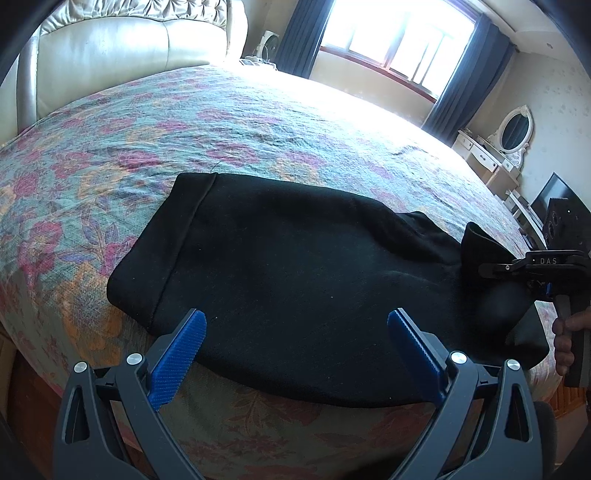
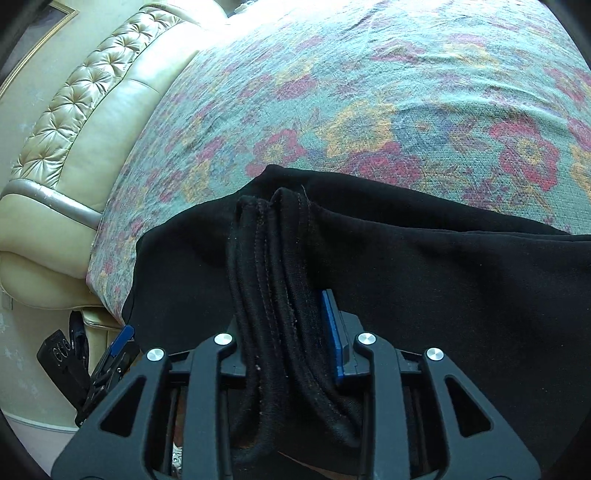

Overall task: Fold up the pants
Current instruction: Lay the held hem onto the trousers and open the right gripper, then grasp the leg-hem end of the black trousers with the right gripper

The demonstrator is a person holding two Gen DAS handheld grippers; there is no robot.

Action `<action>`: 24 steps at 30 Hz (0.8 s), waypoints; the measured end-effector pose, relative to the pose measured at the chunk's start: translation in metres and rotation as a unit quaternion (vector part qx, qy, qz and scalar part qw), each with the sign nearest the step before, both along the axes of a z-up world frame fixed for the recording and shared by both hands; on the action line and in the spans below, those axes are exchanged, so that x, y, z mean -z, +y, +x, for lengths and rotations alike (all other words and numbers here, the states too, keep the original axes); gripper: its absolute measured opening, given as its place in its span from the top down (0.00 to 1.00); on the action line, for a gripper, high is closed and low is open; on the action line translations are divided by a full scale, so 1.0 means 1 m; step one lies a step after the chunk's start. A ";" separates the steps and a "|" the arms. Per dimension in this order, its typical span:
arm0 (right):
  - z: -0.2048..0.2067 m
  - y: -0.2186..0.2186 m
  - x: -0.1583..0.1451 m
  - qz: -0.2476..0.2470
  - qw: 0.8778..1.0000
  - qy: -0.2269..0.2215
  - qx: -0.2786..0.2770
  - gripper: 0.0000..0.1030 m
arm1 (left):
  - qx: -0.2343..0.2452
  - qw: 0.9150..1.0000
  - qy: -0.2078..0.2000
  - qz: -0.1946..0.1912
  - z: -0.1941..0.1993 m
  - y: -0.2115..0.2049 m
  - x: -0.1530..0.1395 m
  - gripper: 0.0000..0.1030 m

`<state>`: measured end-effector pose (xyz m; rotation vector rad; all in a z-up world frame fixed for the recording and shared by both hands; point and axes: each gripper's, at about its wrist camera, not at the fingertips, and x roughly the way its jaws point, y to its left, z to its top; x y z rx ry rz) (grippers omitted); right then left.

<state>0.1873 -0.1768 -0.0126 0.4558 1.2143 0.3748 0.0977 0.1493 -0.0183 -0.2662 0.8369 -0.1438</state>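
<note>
Black pants lie folded on the floral bedspread, near the bed's front edge, lengthwise across it. One end, with a stitched band, points toward the padded cream headboard. The opposite end is lifted off the bed in a bunched peak.

Right gripper: the bunched hems of the pants run between its fingers. One blue pad shows beside the cloth with a slight gap along it; the other pad is hidden behind the folds. Grip looks slackened; whether the pads press the fabric I cannot tell. In the left wrist view this gripper sits at the raised end of the garment, a hand on its handle.

Left gripper: fingers spread wide, blue pads well apart, nothing between them. It hangs over the near edge of the pants, tilted downward; contact with the cloth not clear.

Surroundings: bright window with dark curtains beyond the bed; white dressing table with oval mirror on the far right.
</note>
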 end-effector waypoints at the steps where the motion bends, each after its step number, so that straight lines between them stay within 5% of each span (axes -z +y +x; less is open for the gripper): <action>1: 0.001 0.003 0.002 0.008 1.000 0.002 -0.002 0.57 | -0.001 1.000 0.001 -0.001 0.000 0.001 0.001 0.05; 9: -0.001 0.025 0.014 0.038 0.999 0.004 -0.015 0.33 | -0.004 1.000 0.005 -0.007 0.002 0.005 0.008 0.05; 14: -0.016 0.009 0.005 0.128 0.992 -0.006 -0.010 0.32 | -0.005 1.000 0.005 -0.005 0.002 0.005 0.010 0.05; 17: -0.041 -0.021 -0.014 0.144 0.988 -0.047 0.008 0.32 | -0.006 1.000 0.004 -0.007 0.003 0.006 0.010 0.05; 24: -0.101 -0.155 -0.031 0.066 0.985 -0.078 0.138 0.31 | -0.007 1.000 0.005 -0.009 0.004 0.006 0.010 0.05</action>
